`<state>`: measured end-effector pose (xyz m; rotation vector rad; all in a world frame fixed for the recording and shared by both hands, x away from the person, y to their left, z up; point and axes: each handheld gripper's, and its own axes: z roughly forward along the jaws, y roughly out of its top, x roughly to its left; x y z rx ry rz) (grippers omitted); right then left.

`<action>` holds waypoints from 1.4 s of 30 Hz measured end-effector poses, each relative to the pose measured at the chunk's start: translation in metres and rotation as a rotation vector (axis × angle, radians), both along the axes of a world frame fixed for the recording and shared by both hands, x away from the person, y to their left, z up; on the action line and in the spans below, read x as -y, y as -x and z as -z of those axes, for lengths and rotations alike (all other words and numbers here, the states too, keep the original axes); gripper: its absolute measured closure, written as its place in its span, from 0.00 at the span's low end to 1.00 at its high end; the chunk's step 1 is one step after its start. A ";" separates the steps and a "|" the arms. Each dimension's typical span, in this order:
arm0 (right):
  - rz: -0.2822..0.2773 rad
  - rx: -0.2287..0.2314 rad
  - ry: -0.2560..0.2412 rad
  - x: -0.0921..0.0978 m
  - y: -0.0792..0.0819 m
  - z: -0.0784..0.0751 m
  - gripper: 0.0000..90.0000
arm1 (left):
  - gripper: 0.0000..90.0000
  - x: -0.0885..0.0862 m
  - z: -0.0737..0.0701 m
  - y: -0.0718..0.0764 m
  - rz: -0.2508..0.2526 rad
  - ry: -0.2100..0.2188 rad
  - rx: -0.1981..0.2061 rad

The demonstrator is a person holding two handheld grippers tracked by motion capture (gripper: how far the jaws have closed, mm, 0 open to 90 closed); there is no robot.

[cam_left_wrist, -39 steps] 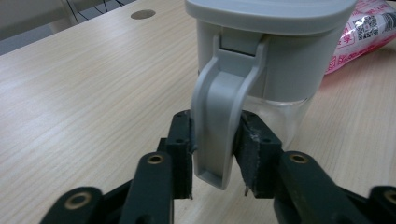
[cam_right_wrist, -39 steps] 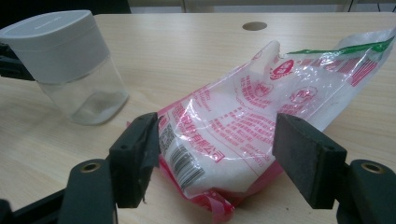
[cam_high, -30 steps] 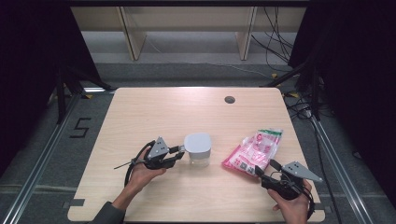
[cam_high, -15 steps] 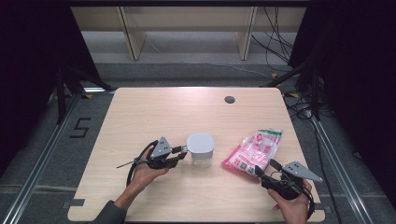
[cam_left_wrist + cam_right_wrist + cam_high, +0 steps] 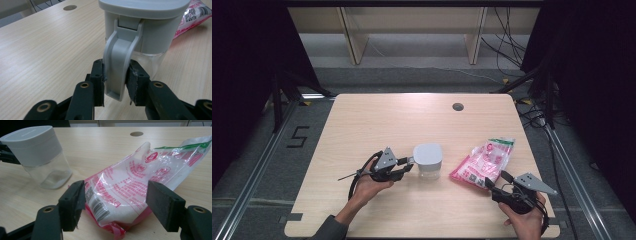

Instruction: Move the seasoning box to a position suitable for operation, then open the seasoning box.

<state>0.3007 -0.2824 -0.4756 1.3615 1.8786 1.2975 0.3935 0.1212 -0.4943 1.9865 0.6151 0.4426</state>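
left gripper (image 5: 115,82) clamped on jar handle (image 5: 120,62) | jar (image 5: 427,161) mid-table, near front edge | right gripper (image 5: 117,202) jaws apart around sugar bag (image 5: 140,185) end | bag just right of jar, nothing between | table hole (image 5: 457,106) far side

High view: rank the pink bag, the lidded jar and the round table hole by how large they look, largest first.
1. pink bag
2. lidded jar, smaller than the bag
3. table hole, by far the smallest
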 end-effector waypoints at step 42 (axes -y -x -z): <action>-0.044 0.018 -0.016 -0.001 -0.007 0.003 0.37 | 0.61 -0.016 -0.022 0.003 0.002 0.023 -0.015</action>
